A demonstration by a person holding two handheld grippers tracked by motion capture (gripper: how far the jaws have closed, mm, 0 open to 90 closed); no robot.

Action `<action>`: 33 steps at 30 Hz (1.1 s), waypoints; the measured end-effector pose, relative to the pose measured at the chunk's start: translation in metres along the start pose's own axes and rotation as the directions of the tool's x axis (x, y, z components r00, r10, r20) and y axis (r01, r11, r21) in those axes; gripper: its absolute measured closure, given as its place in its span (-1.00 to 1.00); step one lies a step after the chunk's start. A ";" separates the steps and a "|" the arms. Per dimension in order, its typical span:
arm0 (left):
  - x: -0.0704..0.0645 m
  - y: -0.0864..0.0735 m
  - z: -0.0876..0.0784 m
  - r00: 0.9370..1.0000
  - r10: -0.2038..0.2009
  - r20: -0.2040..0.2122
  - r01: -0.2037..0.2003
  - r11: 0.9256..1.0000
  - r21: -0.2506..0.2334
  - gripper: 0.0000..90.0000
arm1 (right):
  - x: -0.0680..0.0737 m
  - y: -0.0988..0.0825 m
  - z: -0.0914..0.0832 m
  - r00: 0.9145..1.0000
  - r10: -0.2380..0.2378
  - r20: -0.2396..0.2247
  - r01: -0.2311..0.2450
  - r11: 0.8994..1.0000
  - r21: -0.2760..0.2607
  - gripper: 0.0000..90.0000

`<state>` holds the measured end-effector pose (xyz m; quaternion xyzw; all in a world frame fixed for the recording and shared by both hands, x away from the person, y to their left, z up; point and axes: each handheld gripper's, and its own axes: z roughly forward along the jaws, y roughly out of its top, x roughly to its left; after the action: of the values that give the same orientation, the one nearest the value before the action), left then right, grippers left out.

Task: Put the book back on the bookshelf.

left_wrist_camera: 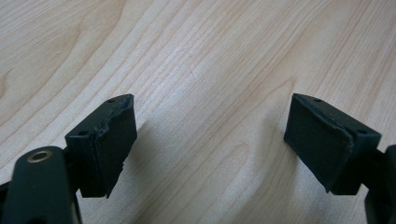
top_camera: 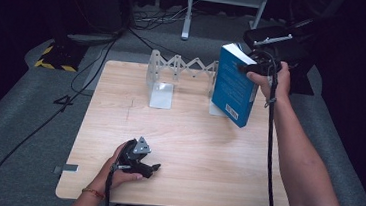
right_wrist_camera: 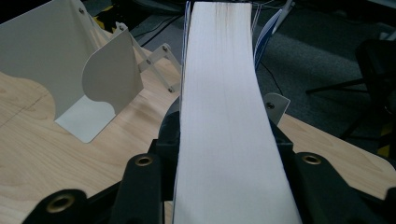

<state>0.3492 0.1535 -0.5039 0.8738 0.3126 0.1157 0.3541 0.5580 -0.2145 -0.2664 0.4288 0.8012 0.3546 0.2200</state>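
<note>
Currently my right gripper (top_camera: pixel 254 66) sits at upper right of the high view, clamped across a blue-covered book (top_camera: pixel 234 85); its own view has the white page edge (right_wrist_camera: pixel 224 126) running up the middle with a jaw pressed to each cover. Book hangs tilted, lower corner near or just touching the table (top_camera: pixel 192 149) — cannot tell which.

Left gripper (top_camera: pixel 140 162) rests low and left of centre on the wood, jaws spread wide, nothing between them but bare grain.

Risks, as I judge them:
- Grip is at the top end only, so the book's weight could swing it or slide it out of the pads.
- Covers look splayed at the far end in the right gripper view; pages may fan and loosen the hold.

Surroundings: expandable white bookend rack (top_camera: pixel 181 68) at top centre, its left plate (top_camera: pixel 161 88) standing well clear of the book. The accordion links (right_wrist_camera: pixel 161 65) and the right-hand end plate (right_wrist_camera: pixel 276 103) lie just behind the book, likeliest to be snagged. Cables (top_camera: pixel 71 93) trail off the table's left side.
</note>
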 end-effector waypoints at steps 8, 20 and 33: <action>0.000 0.000 0.000 1.000 0.001 -0.003 -0.001 1.000 0.000 -0.61 | 0.001 0.002 0.018 0.998 0.043 0.049 -0.042 0.998 -0.037 0.36; 0.000 0.000 0.000 1.000 0.007 0.003 -0.007 1.000 0.000 -0.61 | 0.001 -0.016 0.030 0.998 0.050 0.044 -0.046 0.994 -0.102 0.34; -0.001 0.000 0.000 1.000 0.010 0.005 -0.010 1.000 -0.001 -0.61 | -0.007 -0.002 0.013 1.000 0.006 0.017 -0.006 1.000 0.005 0.26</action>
<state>0.3486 0.1532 -0.5039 0.8754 0.3074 0.1155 0.3546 0.5694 -0.2164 -0.2760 0.4347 0.7990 0.3496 0.2246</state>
